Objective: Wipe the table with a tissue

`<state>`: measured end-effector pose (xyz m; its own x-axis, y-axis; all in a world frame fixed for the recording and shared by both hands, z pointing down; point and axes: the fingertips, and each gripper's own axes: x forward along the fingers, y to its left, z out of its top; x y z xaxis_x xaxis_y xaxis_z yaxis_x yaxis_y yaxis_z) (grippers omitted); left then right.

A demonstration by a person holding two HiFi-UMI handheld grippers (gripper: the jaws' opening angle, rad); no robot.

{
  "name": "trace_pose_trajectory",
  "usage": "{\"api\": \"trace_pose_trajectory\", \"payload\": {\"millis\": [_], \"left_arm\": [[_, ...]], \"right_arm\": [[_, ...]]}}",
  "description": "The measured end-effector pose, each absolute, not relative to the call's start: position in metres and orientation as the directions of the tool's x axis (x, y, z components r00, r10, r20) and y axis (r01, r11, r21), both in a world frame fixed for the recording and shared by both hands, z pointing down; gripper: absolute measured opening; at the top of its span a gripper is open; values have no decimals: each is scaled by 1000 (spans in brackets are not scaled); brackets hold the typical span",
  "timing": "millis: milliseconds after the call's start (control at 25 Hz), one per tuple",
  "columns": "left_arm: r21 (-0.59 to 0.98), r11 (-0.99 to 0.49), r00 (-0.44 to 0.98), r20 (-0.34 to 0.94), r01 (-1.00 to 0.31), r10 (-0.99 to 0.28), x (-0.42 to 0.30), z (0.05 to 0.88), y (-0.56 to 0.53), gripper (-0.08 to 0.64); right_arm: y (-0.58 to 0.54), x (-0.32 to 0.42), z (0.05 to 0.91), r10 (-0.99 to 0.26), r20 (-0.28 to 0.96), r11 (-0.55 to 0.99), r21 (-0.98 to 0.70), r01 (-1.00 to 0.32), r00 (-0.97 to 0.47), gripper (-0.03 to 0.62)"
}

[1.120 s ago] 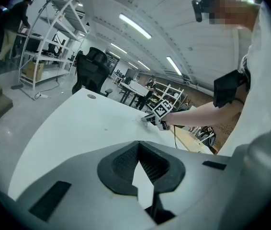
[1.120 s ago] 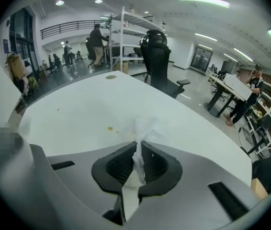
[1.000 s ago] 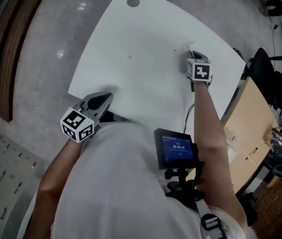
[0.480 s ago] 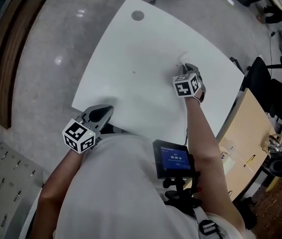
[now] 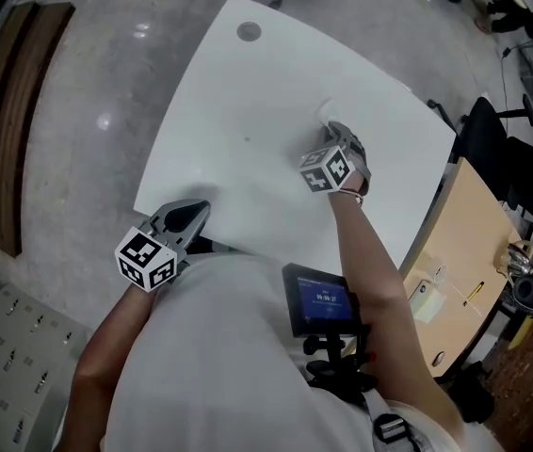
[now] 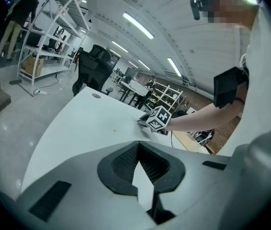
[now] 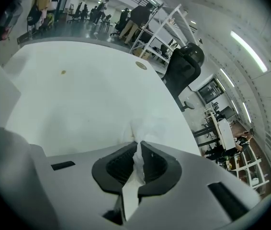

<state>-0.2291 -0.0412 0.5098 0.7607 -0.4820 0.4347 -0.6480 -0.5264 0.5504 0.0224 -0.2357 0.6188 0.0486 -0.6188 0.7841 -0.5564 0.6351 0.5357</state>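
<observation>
No legible text anywhere, only blurred, unreadable characters on the chest-mounted blue screen (image 5: 320,298)

Grey polished floor (image 5: 78,139) gleams all round. Wooden bench (image 5: 3,111) at nine o'clock, grey lockers (image 5: 3,356) at eight, black chair (image 5: 492,139) at two, wooden desk (image 5: 469,243) at three. Strip lights (image 6: 138,25) overhead, metal shelving (image 6: 54,32) beyond.

Crumpled white tissue (image 7: 144,126), one end pinched in the right gripper (image 7: 138,146), the rest spread on the white table (image 7: 78,99) (one small brown speck (image 7: 63,72) farther along it), tabletop smooth and glossy
</observation>
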Motion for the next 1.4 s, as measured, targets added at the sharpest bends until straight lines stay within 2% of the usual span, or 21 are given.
{"api": "trace_pose_trajectory", "payload": {"millis": [120,240,360,440,560,680,800,960,1200,1400], "left_arm": [[550,-535,767,428,-641,-479,-230,508,-44,6],[546,-544,770,426,-637,-475,-230,507,-47,6],[541,-552,773,423,-634,-473,-229,504,-49,6],[539,-556,774,421,-632,-473,-228,503,-51,6],[535,-560,775,419,-632,-474,-227,502,-50,6],[536,-557,773,419,-634,-477,-228,503,-47,6],[538,-550,769,421,-638,-481,-230,503,-44,6],[538,-542,763,422,-645,-489,-235,503,-43,6],[539,-536,758,414,-650,-504,-243,503,-46,6],[544,-537,762,407,-645,-504,-249,503,-45,6]], "right_arm": [[-224,2,620,-583,811,677,454,-579,-45,26],[-206,-29,620,-495,842,755,294,-586,-216,26],[-198,-43,608,-469,807,746,143,-651,-360,26],[-203,-24,604,-497,797,677,110,-727,-343,26],[-219,32,606,-537,807,493,65,-867,-245,26],[-228,74,607,-535,820,383,23,-923,-202,26],[-229,77,609,-511,834,397,15,-918,-207,26],[-219,41,623,-451,865,511,50,-858,-218,26],[-193,-40,624,-384,892,746,148,-650,-238,26],[-173,-74,626,-293,898,788,33,-615,-328,26]]}}
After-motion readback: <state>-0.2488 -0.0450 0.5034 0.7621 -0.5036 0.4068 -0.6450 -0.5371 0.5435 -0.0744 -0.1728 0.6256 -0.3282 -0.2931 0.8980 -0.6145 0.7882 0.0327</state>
